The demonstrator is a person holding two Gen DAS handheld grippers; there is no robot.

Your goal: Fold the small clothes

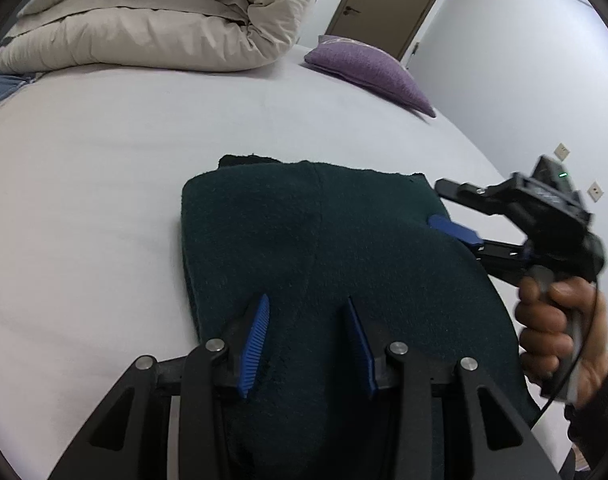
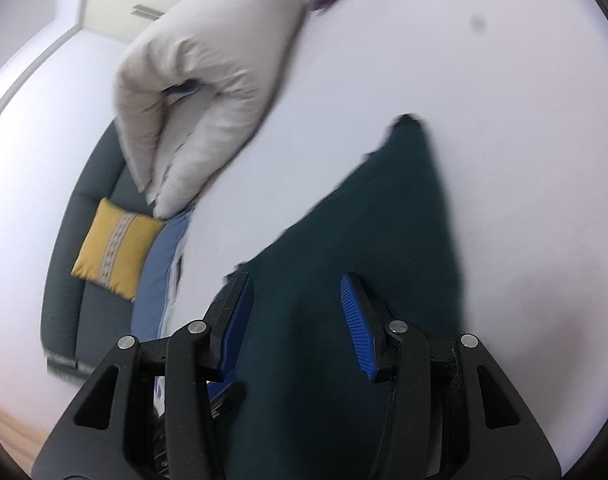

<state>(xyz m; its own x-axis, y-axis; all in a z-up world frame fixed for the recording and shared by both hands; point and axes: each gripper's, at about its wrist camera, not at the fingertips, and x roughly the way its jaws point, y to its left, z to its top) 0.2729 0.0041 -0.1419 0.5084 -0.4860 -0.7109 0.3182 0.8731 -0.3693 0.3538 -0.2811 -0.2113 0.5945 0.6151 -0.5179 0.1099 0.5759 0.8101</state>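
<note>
My left gripper [image 1: 308, 312] hangs over the near end of the dark green fleece garment [image 1: 324, 248], jaws parted, pads off the cloth. My right gripper [image 2: 297, 292] sits at its right edge, also released, fabric between the fingers. The garment lies folded on the pale grey bed sheet [image 1: 103, 168]. Beyond sit a rolled beige duvet [image 1: 151, 20] and a purple pillow [image 1: 376, 68].
</note>
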